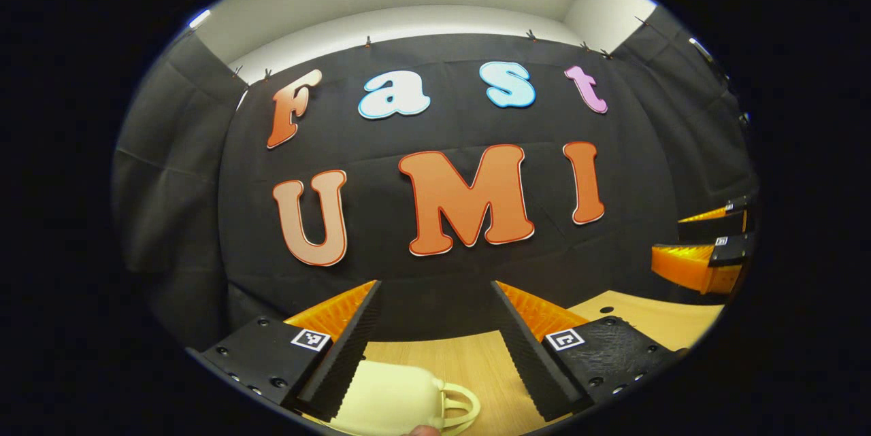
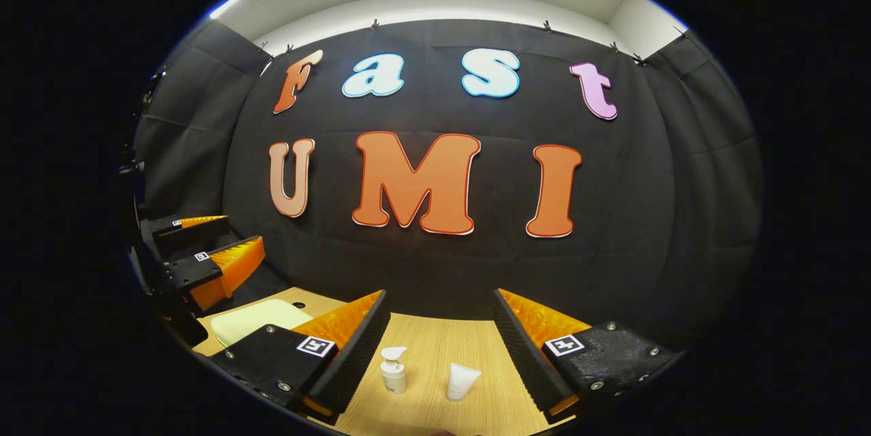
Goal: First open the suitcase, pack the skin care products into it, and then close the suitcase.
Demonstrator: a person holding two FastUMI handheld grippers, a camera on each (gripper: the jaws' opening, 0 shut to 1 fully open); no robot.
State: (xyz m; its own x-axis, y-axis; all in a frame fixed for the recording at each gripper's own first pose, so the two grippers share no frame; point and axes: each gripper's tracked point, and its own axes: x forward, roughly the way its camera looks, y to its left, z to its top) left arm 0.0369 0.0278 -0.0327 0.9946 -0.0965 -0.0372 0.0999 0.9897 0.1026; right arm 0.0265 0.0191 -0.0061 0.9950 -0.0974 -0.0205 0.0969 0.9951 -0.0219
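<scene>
A pale cream suitcase (image 1: pixel 391 400) with a handle (image 1: pixel 459 409) lies closed on the wooden table, just below and between the fingers of my left gripper (image 1: pixel 435 296), which is open and held above it. In the right gripper view the suitcase (image 2: pixel 255 319) shows at the lower left, under the left gripper (image 2: pixel 224 245). A white pump bottle (image 2: pixel 394 371) and a white tube (image 2: pixel 462 381) stand on the table between the fingers of my open right gripper (image 2: pixel 441 303). The right gripper (image 1: pixel 708 245) appears at the right edge of the left gripper view.
The wooden table (image 2: pixel 435 347) runs back to the black cloth wall (image 2: pixel 435 273). A small dark hole (image 1: pixel 606 310) marks the tabletop at the right of the left gripper view.
</scene>
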